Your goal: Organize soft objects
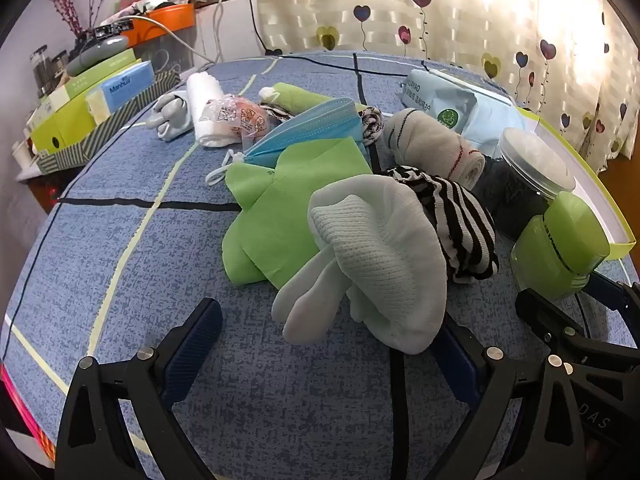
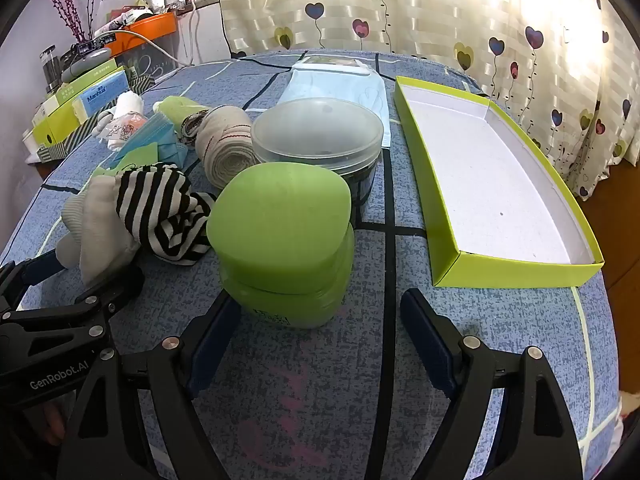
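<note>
A pile of soft things lies on the blue patterned cloth: a white sock [image 1: 376, 264], a black-and-white striped sock [image 1: 460, 224], a green cloth [image 1: 288, 208], a blue face mask [image 1: 308, 128], a rolled beige sock [image 1: 432, 148], a grey glove [image 1: 170, 114] and a white roll [image 1: 206, 104]. My left gripper [image 1: 326, 344] stands open just short of the white sock, whose toe overlaps the right finger. My right gripper [image 2: 320, 340] is open too, close behind a green jar [image 2: 284, 236]; its pads do not touch the jar. The empty lime box tray [image 2: 516, 268] lies at the right.
A clear round tub [image 2: 320, 136] with dark contents stands behind the green jar, with a pale blue wipes pack [image 2: 336, 84] beyond it. Stacked boxes [image 1: 100, 100] and an orange tray [image 1: 168, 20] sit at the far left. A heart-patterned curtain [image 2: 440, 12] hangs behind.
</note>
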The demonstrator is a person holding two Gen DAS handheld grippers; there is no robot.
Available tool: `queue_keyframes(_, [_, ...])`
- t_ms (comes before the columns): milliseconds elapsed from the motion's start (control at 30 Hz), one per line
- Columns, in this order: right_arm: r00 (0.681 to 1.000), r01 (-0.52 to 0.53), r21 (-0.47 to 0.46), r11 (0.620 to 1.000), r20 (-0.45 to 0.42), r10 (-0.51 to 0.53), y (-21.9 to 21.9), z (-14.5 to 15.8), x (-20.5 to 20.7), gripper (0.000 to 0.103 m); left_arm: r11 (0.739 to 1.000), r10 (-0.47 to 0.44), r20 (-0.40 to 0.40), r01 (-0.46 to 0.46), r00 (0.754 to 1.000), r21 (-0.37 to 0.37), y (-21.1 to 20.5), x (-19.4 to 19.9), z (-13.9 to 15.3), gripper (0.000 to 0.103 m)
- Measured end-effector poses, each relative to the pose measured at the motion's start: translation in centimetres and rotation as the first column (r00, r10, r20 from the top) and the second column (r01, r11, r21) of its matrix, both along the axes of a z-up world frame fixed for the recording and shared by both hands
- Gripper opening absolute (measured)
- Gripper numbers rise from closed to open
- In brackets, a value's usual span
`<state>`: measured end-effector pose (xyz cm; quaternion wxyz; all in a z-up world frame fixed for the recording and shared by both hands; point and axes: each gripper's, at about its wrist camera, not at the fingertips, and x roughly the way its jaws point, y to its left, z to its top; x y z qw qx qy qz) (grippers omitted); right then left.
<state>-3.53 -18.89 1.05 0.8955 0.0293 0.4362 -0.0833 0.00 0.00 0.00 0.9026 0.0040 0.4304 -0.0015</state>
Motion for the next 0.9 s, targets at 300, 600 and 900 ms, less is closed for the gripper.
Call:
queue_keyframes(300, [1.0, 0.0, 0.0, 1.0, 0.0, 0.0, 0.02, -0.01, 0.01, 0.082, 1.0, 0.012, 0.008, -0.012, 1.0, 0.001, -0.09, -0.09, -0.03, 0.098])
queue_keyframes(600, [1.0, 0.0, 0.001, 1.0, 0.0, 0.0, 0.01, -0.01, 0.0, 0.082, 1.0, 0.011, 0.01, -0.011, 1.0, -0.001, 0.2, -0.25, 0.04, 0.098])
queue_keyframes(900, [1.0, 0.0, 0.001, 1.0, 0.0, 0.0, 0.03, 0.01, 0.01, 0.082, 1.0, 0.011, 0.011, -0.011, 1.0, 0.0, 0.2, -0.28, 0.03, 0.098])
